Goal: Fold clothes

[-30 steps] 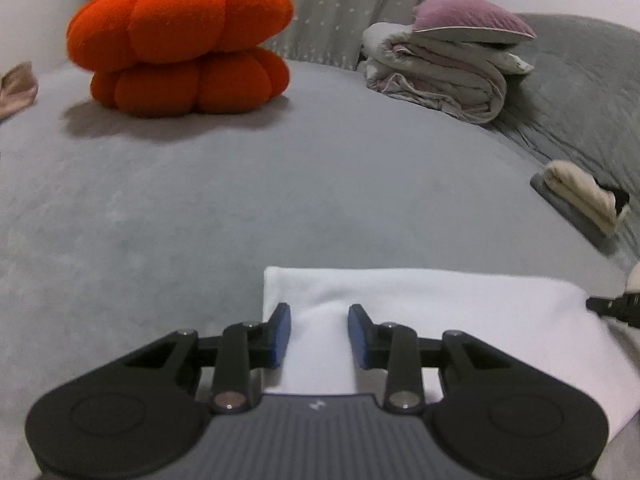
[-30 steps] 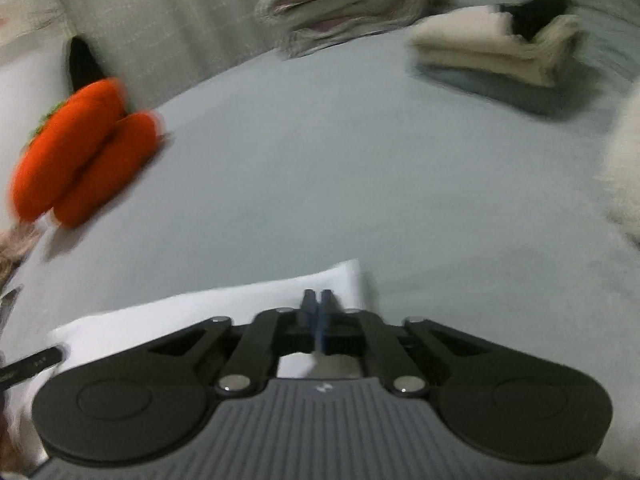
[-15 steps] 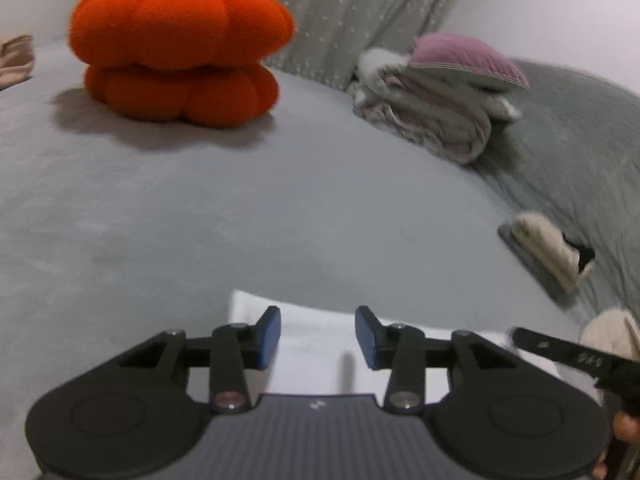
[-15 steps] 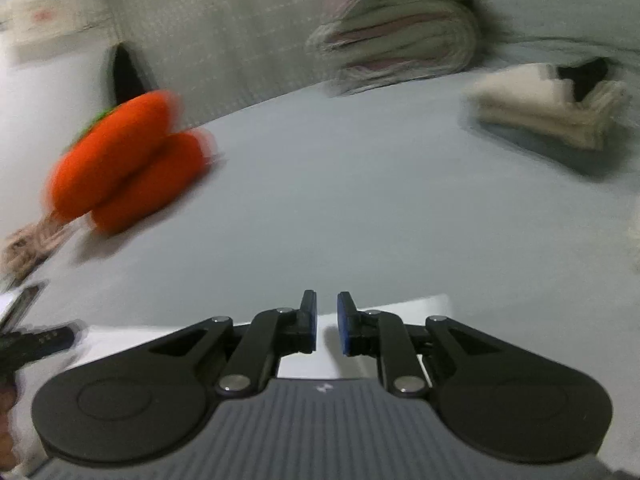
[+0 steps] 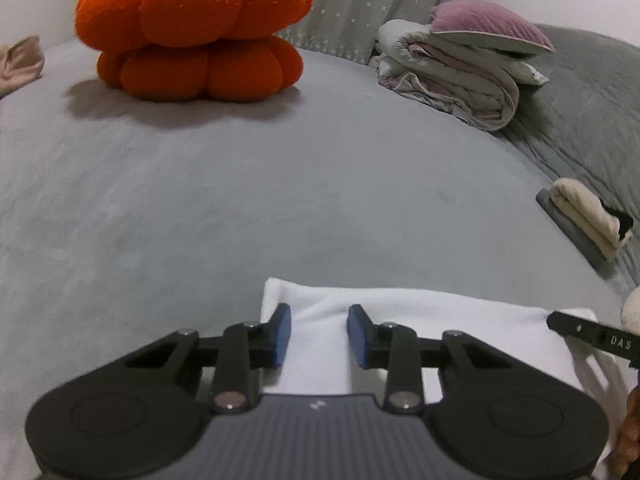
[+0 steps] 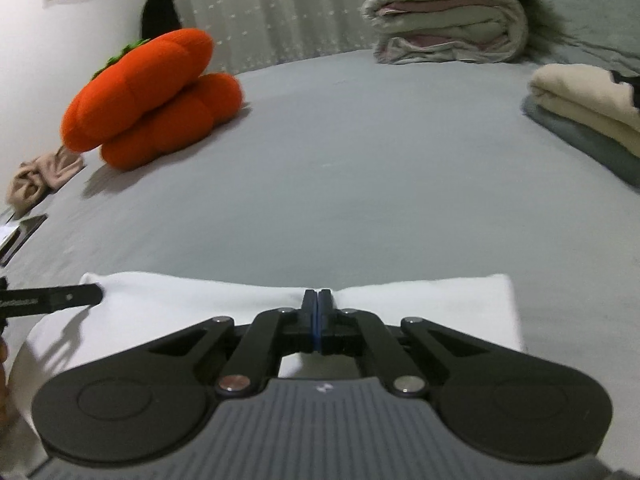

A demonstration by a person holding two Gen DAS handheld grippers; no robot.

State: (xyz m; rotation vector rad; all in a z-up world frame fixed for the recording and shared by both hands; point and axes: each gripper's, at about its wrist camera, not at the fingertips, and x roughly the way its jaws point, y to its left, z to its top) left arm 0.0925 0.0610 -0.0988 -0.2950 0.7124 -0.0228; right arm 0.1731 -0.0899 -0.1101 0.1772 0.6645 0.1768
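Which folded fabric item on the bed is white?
The white garment lying directly under both hand-held grippers. The cream stack at right and the grey-pink quilt bundle at the back are not white.

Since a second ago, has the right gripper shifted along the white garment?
Yes. The right gripper has moved left along the white garment: earlier it sat at the garment's right corner, and now it is shut mid-edge, jaws just closed, pinching a fold.

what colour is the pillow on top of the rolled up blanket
Dusty purple pillow, with a pale edge; clearest in the left wrist view.
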